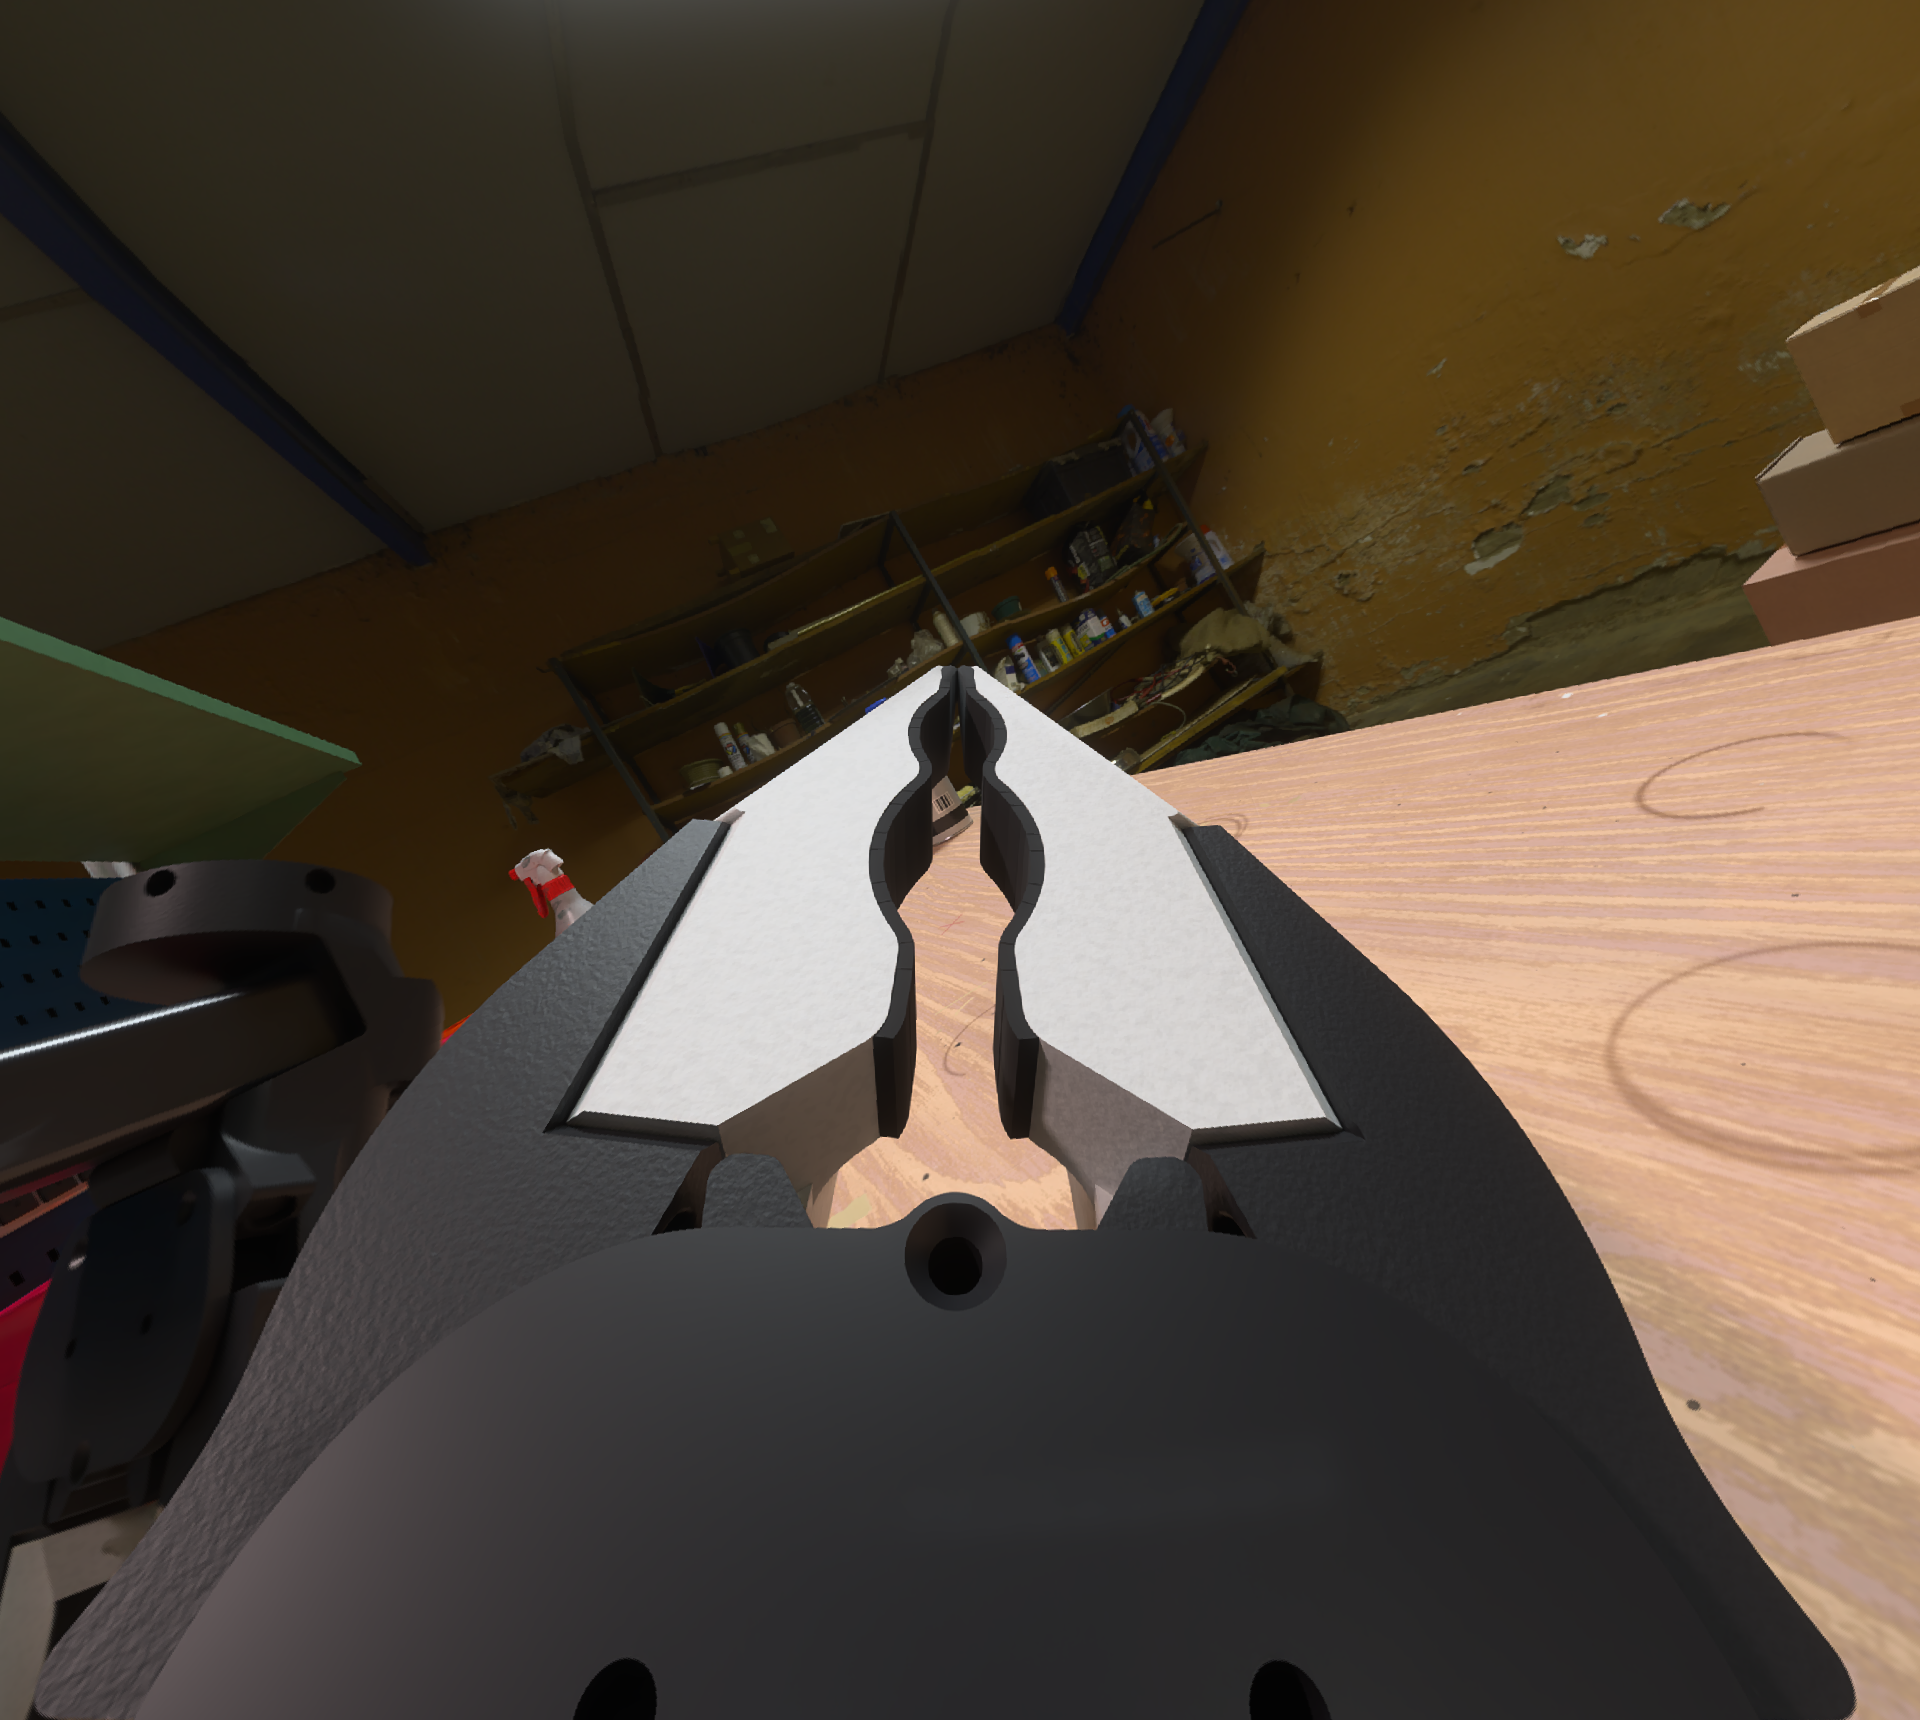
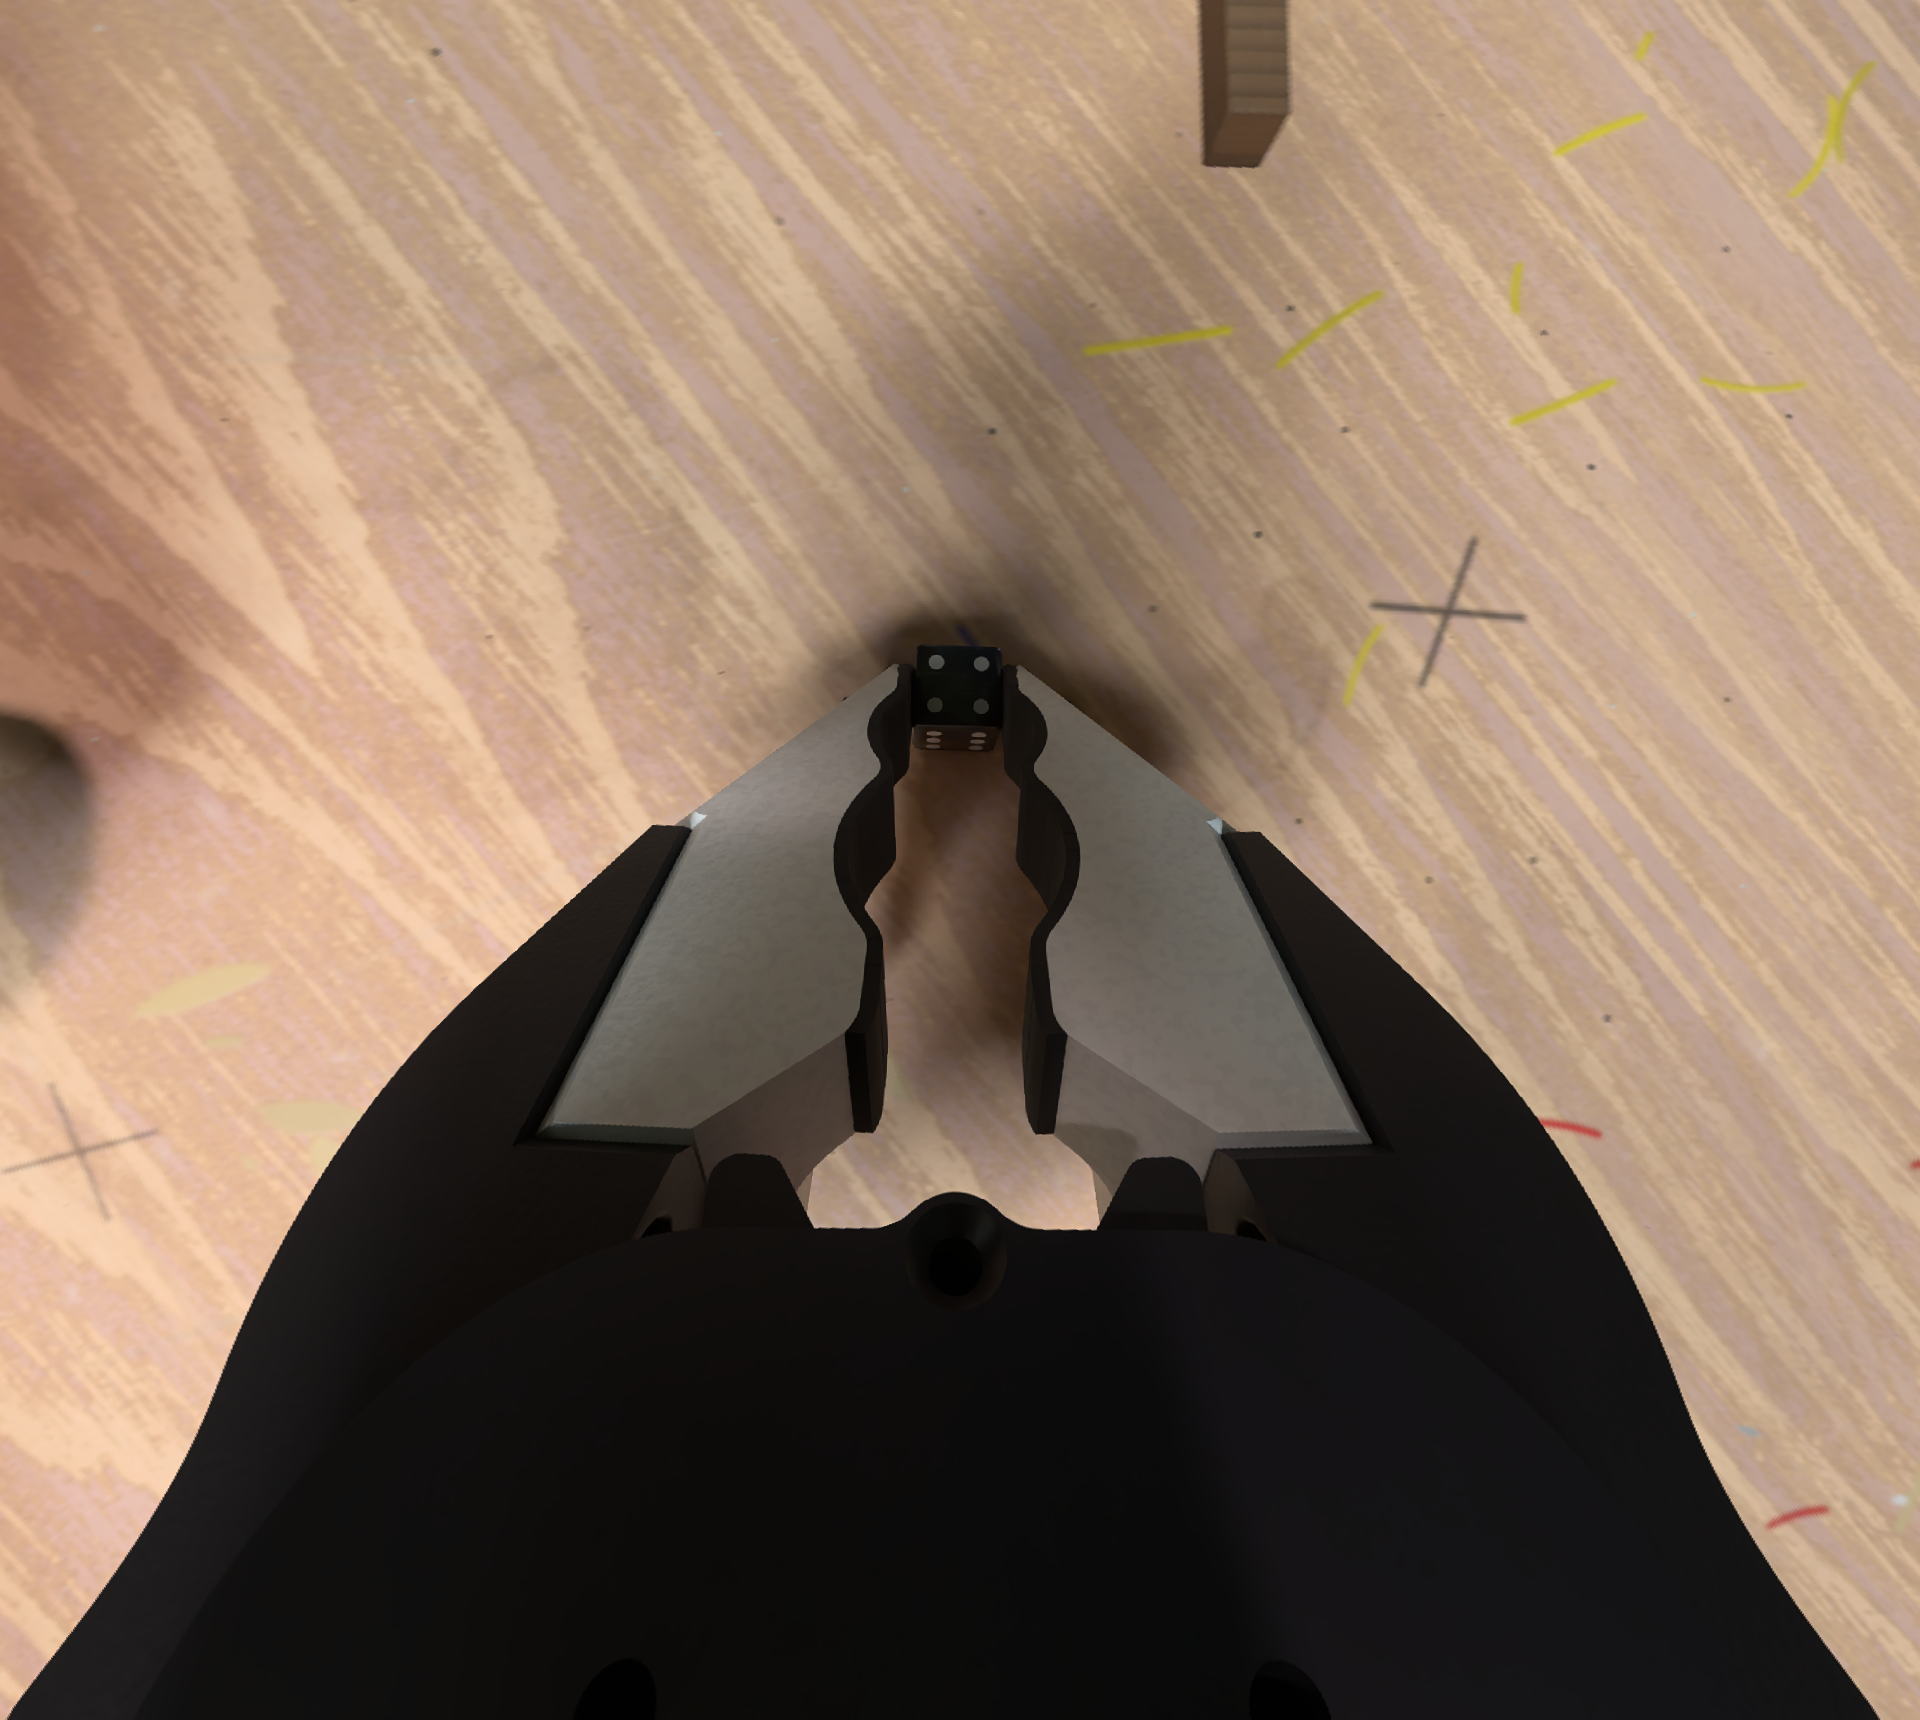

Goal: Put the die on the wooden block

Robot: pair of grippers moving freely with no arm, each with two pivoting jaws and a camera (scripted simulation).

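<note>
Black die (image 2: 957,683) sits pinched in the downward-pointing right tool (image 2: 957,678).

The die (image 2: 957,685) is a small black cube with white pips; its top face shows four, and a side face toward the camera shows more pips, too small to count. It sits at the centre of the right wrist view, on the wood-grain table (image 2: 416,320). The block (image 2: 1244,18) is a slim brown wooden slab with striped grain, lying flat, well apart from the die at about 1 o'clock.
</note>
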